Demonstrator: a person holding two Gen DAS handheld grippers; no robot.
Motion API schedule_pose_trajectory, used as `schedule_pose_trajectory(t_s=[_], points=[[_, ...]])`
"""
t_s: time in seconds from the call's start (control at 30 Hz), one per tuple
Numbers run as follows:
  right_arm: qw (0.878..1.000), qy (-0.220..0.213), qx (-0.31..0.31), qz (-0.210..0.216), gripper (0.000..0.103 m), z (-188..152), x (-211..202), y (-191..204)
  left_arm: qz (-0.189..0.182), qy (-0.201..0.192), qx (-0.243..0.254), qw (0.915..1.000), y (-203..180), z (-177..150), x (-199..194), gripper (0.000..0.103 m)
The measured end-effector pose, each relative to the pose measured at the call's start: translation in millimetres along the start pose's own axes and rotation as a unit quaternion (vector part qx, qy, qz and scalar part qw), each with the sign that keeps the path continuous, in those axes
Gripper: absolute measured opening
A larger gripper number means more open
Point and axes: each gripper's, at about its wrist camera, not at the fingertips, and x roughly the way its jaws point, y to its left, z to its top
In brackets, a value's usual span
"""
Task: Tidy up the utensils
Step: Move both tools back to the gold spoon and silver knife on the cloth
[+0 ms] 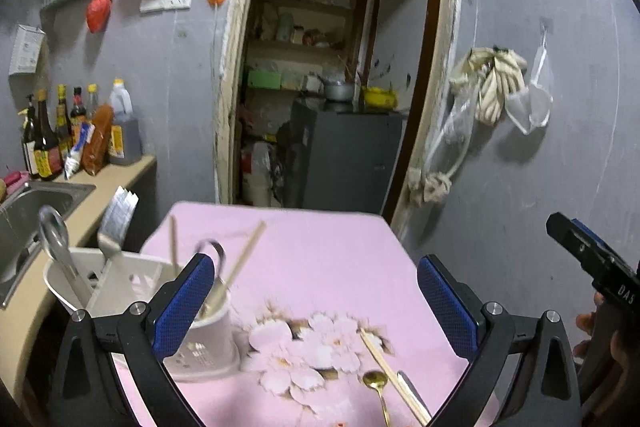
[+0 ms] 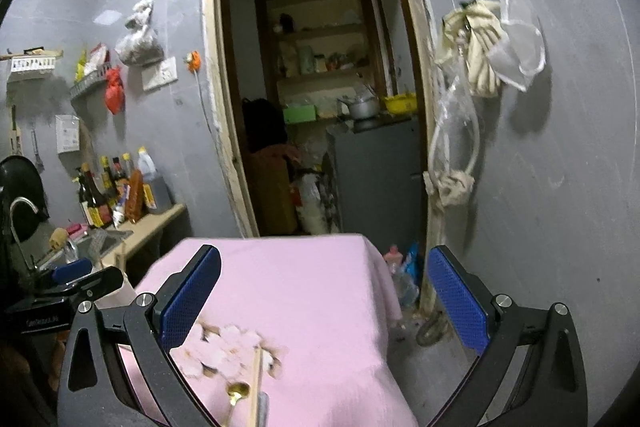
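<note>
Both the left gripper (image 1: 312, 307) and right gripper (image 2: 324, 301) are hovering with blue-padded fingers (image 1: 182, 303) spread wide and gripping nothing over the pink flower-printed cloth surface (image 1: 320, 251). A gold metal spoon (image 1: 376, 385) and pale wooden chopsticks (image 1: 390, 373) are lying at five o'clock in the left view, while a white plastic utensil cup (image 1: 208, 335) holding chopsticks is standing at seven o'clock.

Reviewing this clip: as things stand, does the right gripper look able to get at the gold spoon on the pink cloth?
Probably yes. The right gripper is open and empty, and the gold spoon lies uncovered just below its fingers. Chopsticks lie close beside the spoon and could get caught in the same pinch.
</note>
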Motion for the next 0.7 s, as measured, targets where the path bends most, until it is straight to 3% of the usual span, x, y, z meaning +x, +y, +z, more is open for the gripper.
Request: schedule_pose_trajectory(t_s=[0.4,0.53,0.7], points=[[0.992,0.122,-0.016,0.021,0.101,-84.3,49.0,-17.5,-0.02,0.114,-0.006,0.9932,3.2,-61.0,58.2,0.102],[0.984,0.17,-0.041,0.035,0.101,-107.5,65.0,-10.8,-0.031,0.154,-0.018,0.9874,7.1,-77.6,74.3,0.102],[0.97,0.226,-0.083,0.042,0.101,-130.2,81.2,6.2,-0.035,0.175,-0.027,0.9836,8.5,-84.7,86.3,0.102]])
